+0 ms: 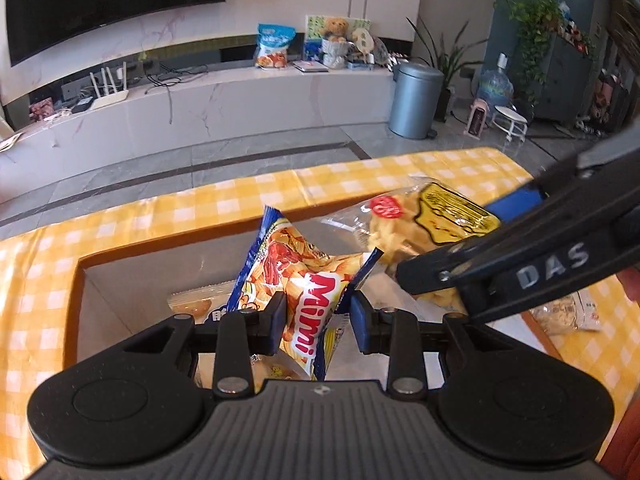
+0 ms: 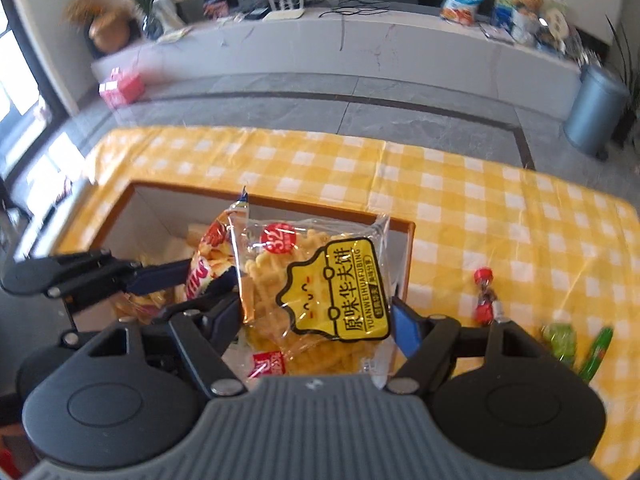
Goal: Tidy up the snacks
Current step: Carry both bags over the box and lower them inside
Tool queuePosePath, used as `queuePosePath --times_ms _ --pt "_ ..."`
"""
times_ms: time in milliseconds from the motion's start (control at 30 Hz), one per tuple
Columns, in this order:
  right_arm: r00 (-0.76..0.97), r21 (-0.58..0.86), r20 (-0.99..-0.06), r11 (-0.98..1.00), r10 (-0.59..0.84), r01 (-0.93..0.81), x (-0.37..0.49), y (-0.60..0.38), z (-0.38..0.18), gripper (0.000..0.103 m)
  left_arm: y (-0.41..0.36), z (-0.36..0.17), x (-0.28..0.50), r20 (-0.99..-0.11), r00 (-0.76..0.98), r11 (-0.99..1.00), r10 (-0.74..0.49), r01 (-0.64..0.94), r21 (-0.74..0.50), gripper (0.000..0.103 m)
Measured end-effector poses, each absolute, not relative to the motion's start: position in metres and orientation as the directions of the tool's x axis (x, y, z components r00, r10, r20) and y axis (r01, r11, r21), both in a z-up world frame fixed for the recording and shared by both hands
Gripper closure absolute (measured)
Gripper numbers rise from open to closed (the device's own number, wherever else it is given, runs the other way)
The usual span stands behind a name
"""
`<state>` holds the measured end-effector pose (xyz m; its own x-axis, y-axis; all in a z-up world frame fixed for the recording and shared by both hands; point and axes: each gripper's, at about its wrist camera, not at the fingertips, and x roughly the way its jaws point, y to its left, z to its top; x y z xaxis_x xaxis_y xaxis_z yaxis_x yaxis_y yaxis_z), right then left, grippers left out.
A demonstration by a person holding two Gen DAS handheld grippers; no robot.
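An orange and blue "Mimi" snack bag (image 1: 316, 284) stands upright between the pads of my left gripper (image 1: 318, 320), which is shut on it above a brown-rimmed white box (image 1: 180, 236). My right gripper (image 2: 316, 320) is shut across a clear bag of waffle biscuits with a yellow label (image 2: 320, 280), held over the box's (image 2: 320, 205) right part. In the left wrist view the right gripper (image 1: 452, 240) comes in from the right with the waffle bag (image 1: 420, 216) beside the Mimi bag. In the right wrist view the left gripper (image 2: 204, 276) and Mimi bag (image 2: 208, 260) sit just to the left.
Several other snack packets lie inside the box (image 1: 192, 300). On the yellow checked tablecloth (image 2: 480, 208) right of the box lie small red candies (image 2: 484, 296) and green packets (image 2: 560, 340). A pale packet (image 1: 568, 312) lies by the box's right side. A grey bin (image 1: 416, 100) stands on the floor beyond.
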<state>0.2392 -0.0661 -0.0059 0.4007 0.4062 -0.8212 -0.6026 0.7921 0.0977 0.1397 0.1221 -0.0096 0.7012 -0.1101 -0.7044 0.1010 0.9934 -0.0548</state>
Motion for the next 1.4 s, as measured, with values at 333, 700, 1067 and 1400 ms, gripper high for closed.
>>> queuePosePath --times_ms 333,700,1067,1400 --pt "0.391 -0.073 -0.853 0.663 0.346 -0.745 0.253 -0.03 -0.022 0.026 0.12 -0.031 0.149 -0.747 0.659 0.99 -0.084 0.141 0.013 0.065" --pt "0.386 -0.108 -0.847 0.593 0.365 -0.798 0.252 -0.024 -0.024 0.024 0.124 -0.031 0.149 -0.768 0.636 0.99 -0.081 0.139 0.01 0.06" --pt "0.434 -0.148 -0.829 0.61 0.353 -0.779 0.25 -0.031 -0.002 0.025 0.151 -0.017 0.138 -0.748 0.642 0.986 -0.167 0.108 -0.127 0.042" --pt "0.399 -0.117 -0.855 0.626 0.332 -0.771 0.242 -0.045 -0.007 0.079 0.165 -0.021 0.138 -0.748 0.62 0.965 -0.237 0.058 -0.257 0.076"
